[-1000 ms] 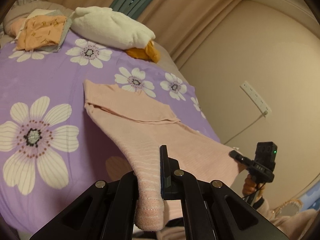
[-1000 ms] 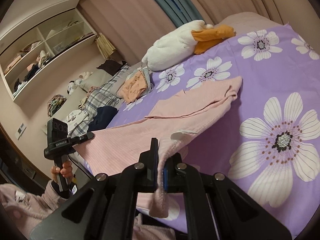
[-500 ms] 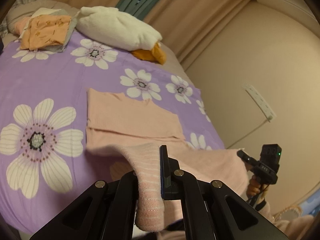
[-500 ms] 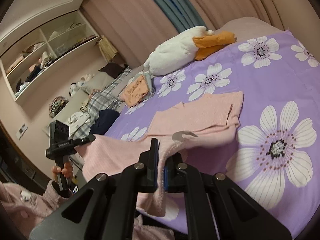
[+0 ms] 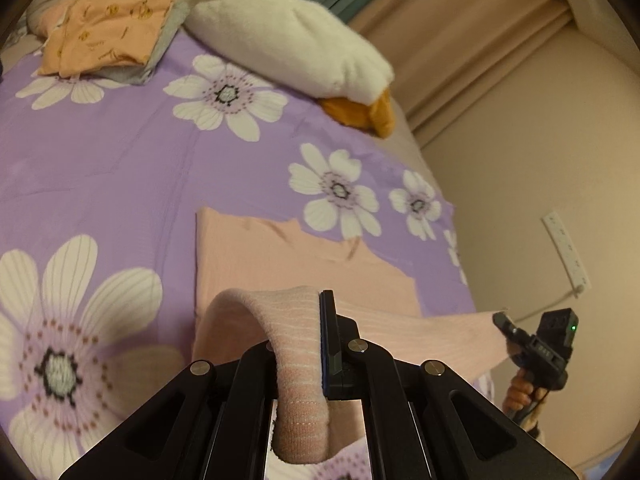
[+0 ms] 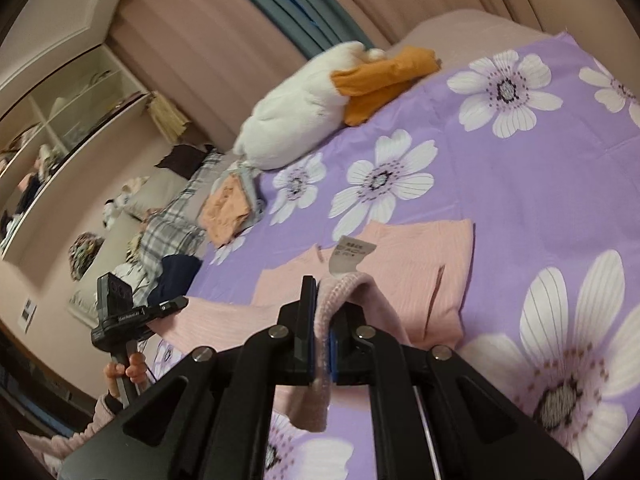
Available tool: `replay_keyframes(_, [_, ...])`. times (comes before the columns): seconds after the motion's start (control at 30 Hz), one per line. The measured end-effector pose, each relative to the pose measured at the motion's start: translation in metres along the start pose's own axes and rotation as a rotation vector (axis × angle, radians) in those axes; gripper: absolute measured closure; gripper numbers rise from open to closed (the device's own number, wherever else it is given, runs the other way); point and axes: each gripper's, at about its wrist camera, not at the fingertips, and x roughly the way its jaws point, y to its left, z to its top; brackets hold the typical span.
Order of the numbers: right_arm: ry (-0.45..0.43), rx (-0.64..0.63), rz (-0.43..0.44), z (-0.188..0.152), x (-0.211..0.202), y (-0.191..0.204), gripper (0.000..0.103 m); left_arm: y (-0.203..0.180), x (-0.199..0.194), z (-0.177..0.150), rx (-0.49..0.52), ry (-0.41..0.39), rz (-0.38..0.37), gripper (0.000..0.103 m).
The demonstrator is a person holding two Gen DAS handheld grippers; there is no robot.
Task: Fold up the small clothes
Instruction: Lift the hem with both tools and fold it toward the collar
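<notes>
Pink garment (image 5: pixel 304 272) now farther forward, clamped.

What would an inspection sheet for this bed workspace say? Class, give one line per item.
Surface: purple floral bedspread, garment laid on it.
Job's things: pink top, partly folded; near hem lifted in both grippers.
Clutter: folded clothes pile; white plush with orange part; plaid cloth at the bed's far end.
Grippers: left gripper and right gripper, jaws shut on the hem.
Cables: wall power strip with cord.
Surroundings: curtains, shelves with items.
</notes>
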Motion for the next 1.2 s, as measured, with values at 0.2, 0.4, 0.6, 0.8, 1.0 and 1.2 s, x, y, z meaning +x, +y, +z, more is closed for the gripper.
replay_keyframes(0.2, [0.047, 0.058, -0.044, 0.023, 0.044, -0.028, 0.095, 0.026, 0.043, 0.024, -0.075, 0.061, 0.03, 0.103])
replay_keyframes(0.4, [0.115, 0.131, -0.097, 0.035, 0.088, -0.062, 0.095, 0.049, 0.087, 0.036, -0.148, 0.13, 0.079, 0.103])
replay_keyframes(0.6, [0.166, 0.223, -0.122, 0.034, 0.115, -0.093, 0.094, 0.072, 0.113, 0.04, -0.241, 0.198, 0.08, 0.103])
replay_keyframes(0.8, [0.202, 0.316, -0.111, 0.032, 0.118, -0.11, 0.084, 0.082, 0.114, 0.045, -0.312, 0.237, 0.035, 0.102])
replay_keyframes(1.0, [0.186, 0.389, -0.065, 0.039, 0.118, -0.116, 0.069, 0.085, 0.117, 0.056, -0.347, 0.261, 0.016, 0.098])
replay_keyframes(1.2, [0.178, 0.443, -0.08, 0.045, 0.125, -0.125, 0.068, 0.096, 0.125, 0.066, -0.412, 0.242, 0.025, 0.06])
